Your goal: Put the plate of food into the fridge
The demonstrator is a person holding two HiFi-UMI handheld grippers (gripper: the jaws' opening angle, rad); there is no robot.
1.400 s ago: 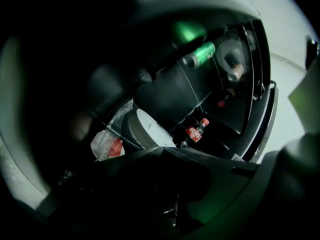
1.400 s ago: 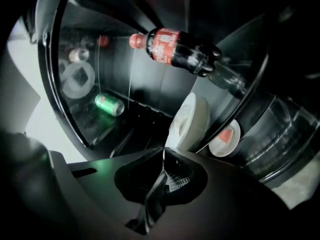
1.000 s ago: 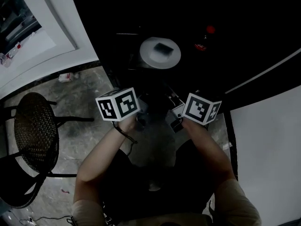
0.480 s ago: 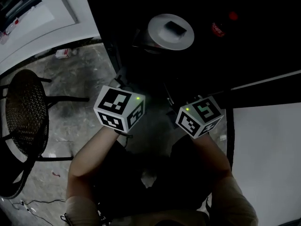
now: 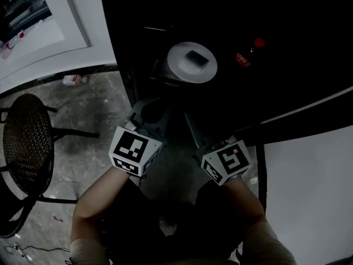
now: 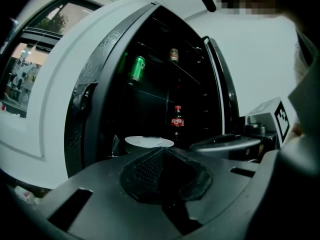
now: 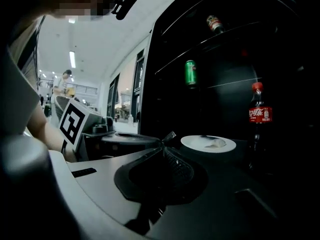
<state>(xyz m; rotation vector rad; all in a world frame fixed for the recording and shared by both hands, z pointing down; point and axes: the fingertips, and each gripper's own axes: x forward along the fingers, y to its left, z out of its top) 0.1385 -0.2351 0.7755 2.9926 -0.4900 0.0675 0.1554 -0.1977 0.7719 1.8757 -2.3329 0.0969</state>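
One white round plate [image 5: 190, 64] sat on a shelf inside the dark fridge [image 6: 95, 84], its food a dim, indistinct lump. Just outside the fridge, the left gripper [image 6: 161, 151] and right gripper [image 7: 165, 143] had jaws pressed together, holding nothing.

Head view steeply down, both gripper views level toward open fridge [image 6: 150, 104], all share the plate [image 5: 179, 70]
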